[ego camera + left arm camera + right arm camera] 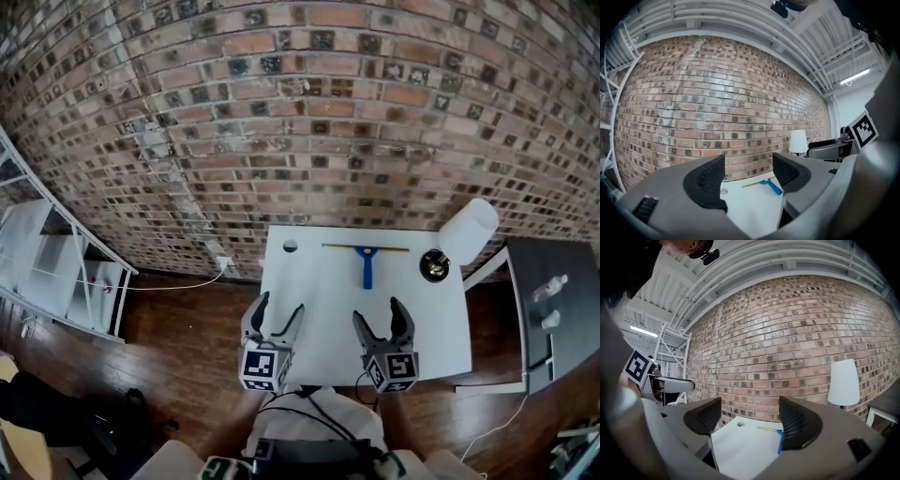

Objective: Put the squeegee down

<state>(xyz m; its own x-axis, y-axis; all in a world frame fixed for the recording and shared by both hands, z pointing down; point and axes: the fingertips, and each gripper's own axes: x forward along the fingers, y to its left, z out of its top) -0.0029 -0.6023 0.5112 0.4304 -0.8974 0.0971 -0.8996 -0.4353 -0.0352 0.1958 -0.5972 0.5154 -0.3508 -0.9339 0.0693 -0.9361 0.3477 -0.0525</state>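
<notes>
The squeegee (366,260) lies flat near the far edge of the white table (319,309), its thin blade along the wall side and its blue handle pointing toward me. It also shows in the left gripper view as the squeegee (768,184) and in the right gripper view as the squeegee (779,438), partly behind a jaw. My left gripper (278,316) hovers open over the table's near left part. My right gripper (382,319) is open too, over the near middle, well back from the squeegee. Nothing lies between either pair of jaws.
A lamp with a white shade (469,231) and dark round base (433,266) stands at the table's far right corner. A round cable hole (290,246) sits at the far left corner. A brick wall (300,122) is behind, white shelving (56,272) to the left, a dark side table (553,300) to the right.
</notes>
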